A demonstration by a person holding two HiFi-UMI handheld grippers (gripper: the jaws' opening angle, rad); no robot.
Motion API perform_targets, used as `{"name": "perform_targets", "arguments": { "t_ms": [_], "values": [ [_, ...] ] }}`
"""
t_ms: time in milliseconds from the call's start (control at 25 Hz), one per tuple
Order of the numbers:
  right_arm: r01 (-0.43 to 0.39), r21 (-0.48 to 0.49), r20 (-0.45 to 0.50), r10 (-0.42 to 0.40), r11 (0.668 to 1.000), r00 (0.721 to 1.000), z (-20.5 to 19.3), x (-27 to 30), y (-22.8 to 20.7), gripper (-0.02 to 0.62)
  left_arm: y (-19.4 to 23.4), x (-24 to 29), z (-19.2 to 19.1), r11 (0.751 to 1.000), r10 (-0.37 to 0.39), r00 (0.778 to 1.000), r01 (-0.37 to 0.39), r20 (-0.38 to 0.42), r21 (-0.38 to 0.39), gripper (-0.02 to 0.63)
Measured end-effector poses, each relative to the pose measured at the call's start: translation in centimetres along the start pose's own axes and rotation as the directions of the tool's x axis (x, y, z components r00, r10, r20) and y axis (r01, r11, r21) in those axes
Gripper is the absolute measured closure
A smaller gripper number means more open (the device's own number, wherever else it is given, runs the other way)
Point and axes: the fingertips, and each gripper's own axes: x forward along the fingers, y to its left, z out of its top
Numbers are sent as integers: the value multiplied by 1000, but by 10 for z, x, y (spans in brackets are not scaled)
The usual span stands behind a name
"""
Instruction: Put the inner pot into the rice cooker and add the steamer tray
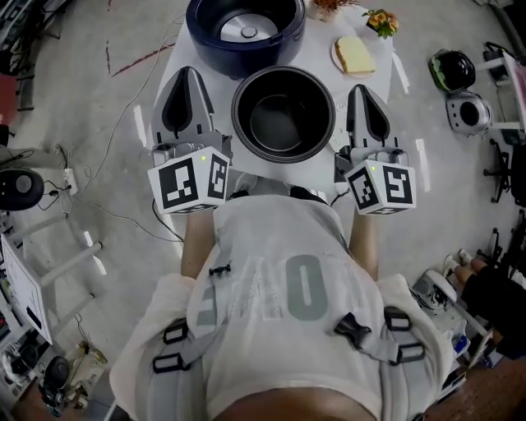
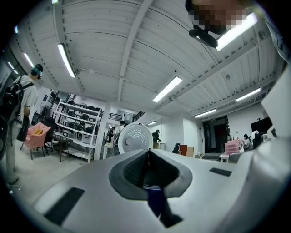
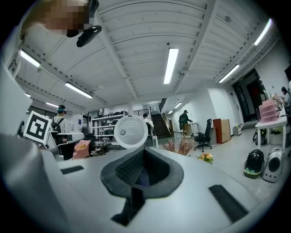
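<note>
The left tool (image 1: 187,78) is hovering with its jaws pressed together on nothing, well left of the inner pot (image 1: 283,123). The pot is sitting upright and empty on the white table (image 1: 322,59), just in front of the dark blue rice cooker (image 1: 204,34). The right tool (image 1: 362,92) is likewise closed and empty, standing just beside the pot's right rim.

Since neither tool is gripping the rim, both would need to open first. A closed tool bumping the pot's wall could be shoving it across the table. A grip on one side only would likely be tipping the pot as it rises. The pot and the cooker's mouth are looking close in width, so a skewed descent could be catching rim on rim. Farther right, a plate (image 1: 337,51) with a pale yellow slab (image 1: 355,56) and a small bunch of flowers (image 1: 380,21) are lying near the right tool, and a wide swing could be sweeping them off.

The steamer tray is showing in no view. The cooker's far side is being cut off at the top of the head view. The gripper views are looking over the pot, catching only the cooker's round perforated lid (image 2: 135,136) standing open. Whether the right tool is touching the pot, I cannot tell.
</note>
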Motion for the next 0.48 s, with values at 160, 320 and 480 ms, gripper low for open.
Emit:
{"name": "perform_targets", "arguments": {
  "t_ms": [160, 320, 480],
  "values": [
    [-28, 60, 21, 27, 998, 999, 0, 3, -5, 588, -3, -5, 5, 1000, 15, 1000, -15, 26, -13, 584],
    [-31, 45, 10, 31, 999, 999, -2, 6, -8, 588, -3, -3, 4, 1000, 20, 999, -20, 29, -15, 584],
    [-34, 36, 6, 34, 999, 999, -1, 8, -9, 588, -2, -1, 1, 999, 30, 999, -30, 24, -26, 583]
  ]
}}
